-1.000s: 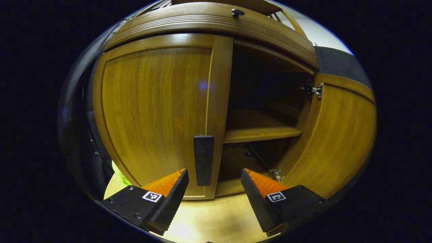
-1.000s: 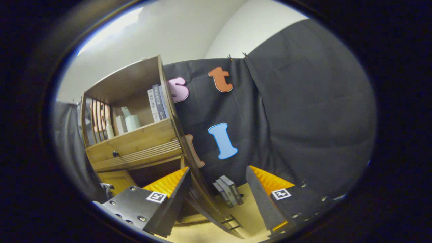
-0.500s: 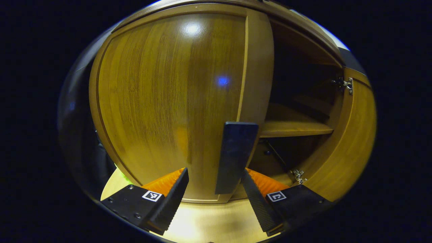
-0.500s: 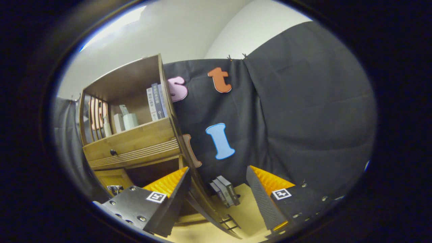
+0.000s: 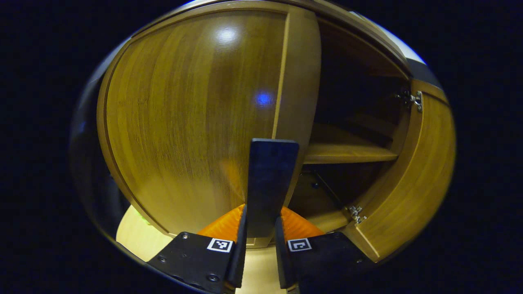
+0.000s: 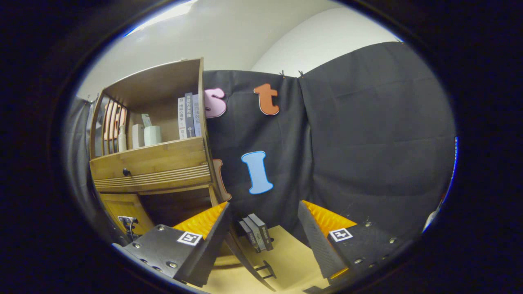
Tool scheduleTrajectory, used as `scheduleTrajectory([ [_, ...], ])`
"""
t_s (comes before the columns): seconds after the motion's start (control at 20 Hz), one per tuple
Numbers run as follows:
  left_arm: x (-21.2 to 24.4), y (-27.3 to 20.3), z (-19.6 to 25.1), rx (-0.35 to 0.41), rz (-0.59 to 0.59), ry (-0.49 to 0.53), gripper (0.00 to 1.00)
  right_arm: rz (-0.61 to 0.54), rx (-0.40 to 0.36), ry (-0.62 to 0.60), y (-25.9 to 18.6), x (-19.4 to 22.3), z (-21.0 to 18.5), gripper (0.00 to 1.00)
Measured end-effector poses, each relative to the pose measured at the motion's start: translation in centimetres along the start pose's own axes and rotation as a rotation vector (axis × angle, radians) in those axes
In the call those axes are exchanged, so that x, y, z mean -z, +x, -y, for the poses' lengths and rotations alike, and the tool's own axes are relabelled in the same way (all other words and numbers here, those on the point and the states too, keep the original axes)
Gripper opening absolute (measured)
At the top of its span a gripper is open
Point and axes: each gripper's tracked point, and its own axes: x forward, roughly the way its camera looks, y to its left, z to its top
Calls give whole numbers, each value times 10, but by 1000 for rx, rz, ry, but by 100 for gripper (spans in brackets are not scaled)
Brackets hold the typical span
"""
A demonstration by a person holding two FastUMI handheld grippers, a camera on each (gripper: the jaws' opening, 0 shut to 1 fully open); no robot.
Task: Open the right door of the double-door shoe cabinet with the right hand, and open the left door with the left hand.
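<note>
In the left gripper view the wooden shoe cabinet's left door (image 5: 184, 118) stands close in front of me, about flush with the cabinet front. A dark upright handle (image 5: 270, 179) runs along its right edge. My left gripper (image 5: 260, 249) is shut on that handle's lower end, a finger pressing on each side. The right door (image 5: 412, 175) is swung wide open on its hinges (image 5: 410, 99), baring a shelf (image 5: 347, 153) in a dark interior. My right gripper (image 6: 261, 241) is open beside the right door's thin edge (image 6: 241, 255), holding nothing.
The cabinet's upper part (image 6: 151, 163) has a drawer with a dark knob (image 6: 127, 172) and an open shelf with books (image 6: 188, 116) and white containers (image 6: 152, 134). More books (image 6: 255, 232) stand on the pale floor (image 6: 286, 253) by the black cloth wall.
My left gripper moved up to the left door's handle and shut on it. The right gripper stayed open and drifted slightly, tilting its view upright.
</note>
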Motion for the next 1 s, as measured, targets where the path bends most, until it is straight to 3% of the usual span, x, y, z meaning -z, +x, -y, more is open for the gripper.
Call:
scheduleTrajectory([
  [0.45,11,-46,-8,-49,55,-16,29,-6,-3,-28,1,-3,-2,97],
  [0.7,24,-80,-15,-44,38,-37,29,-12,-5,-40,1,-3,-2,97],
  [1.0,39,-121,-36,-90,29,-50,29,-7,-10,-64,2,-6,-5,97],
])
